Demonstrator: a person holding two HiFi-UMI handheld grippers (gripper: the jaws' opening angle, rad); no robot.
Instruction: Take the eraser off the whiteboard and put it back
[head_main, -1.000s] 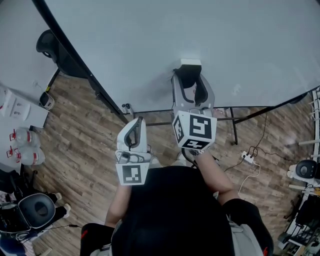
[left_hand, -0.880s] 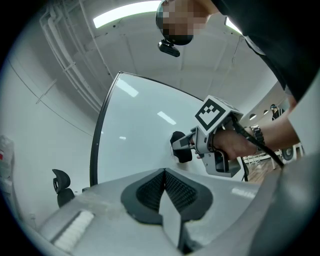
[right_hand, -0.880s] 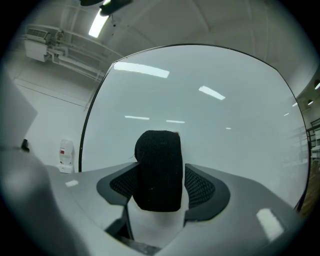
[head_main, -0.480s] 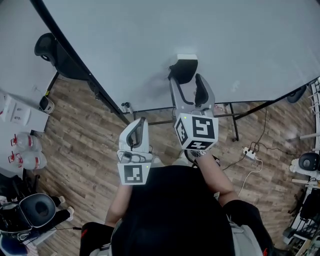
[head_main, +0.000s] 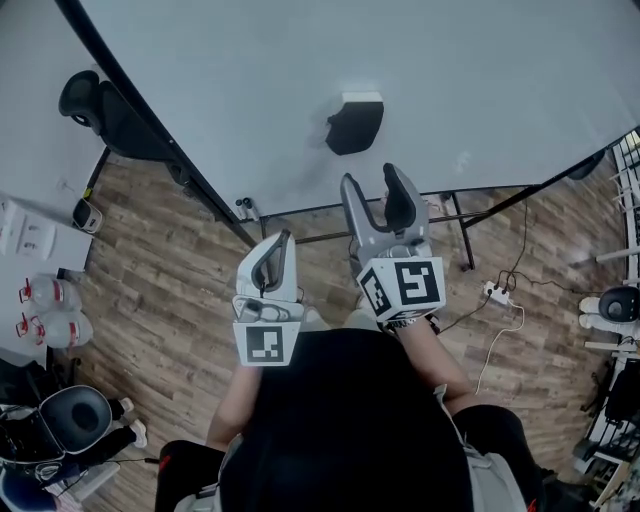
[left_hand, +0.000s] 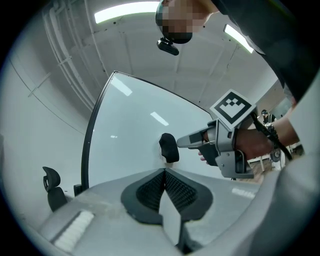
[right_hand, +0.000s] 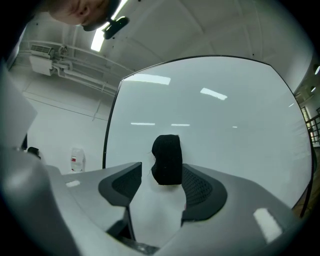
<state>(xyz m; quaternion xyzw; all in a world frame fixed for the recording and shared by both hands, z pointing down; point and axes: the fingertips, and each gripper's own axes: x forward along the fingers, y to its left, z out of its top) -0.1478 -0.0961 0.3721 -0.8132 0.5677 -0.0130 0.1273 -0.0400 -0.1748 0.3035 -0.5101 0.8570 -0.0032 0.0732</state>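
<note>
The black eraser sticks to the whiteboard, white edge up. My right gripper hangs just short of it; its jaws are closing with nothing between them. In the right gripper view the eraser stands ahead of the two pads, apart from both. My left gripper is held lower and to the left, pads shut together and empty. In the left gripper view the eraser shows on the board with the right gripper pointing at it from the right.
The whiteboard's black stand legs cross the wooden floor below the board. A power strip with cable lies at the right. A black chair stands behind the board's left edge, another seat at the lower left, bottles nearby.
The right gripper has drawn back from the eraser, which earlier sat between its jaws and now stays alone on the board. The left gripper has hardly moved.
</note>
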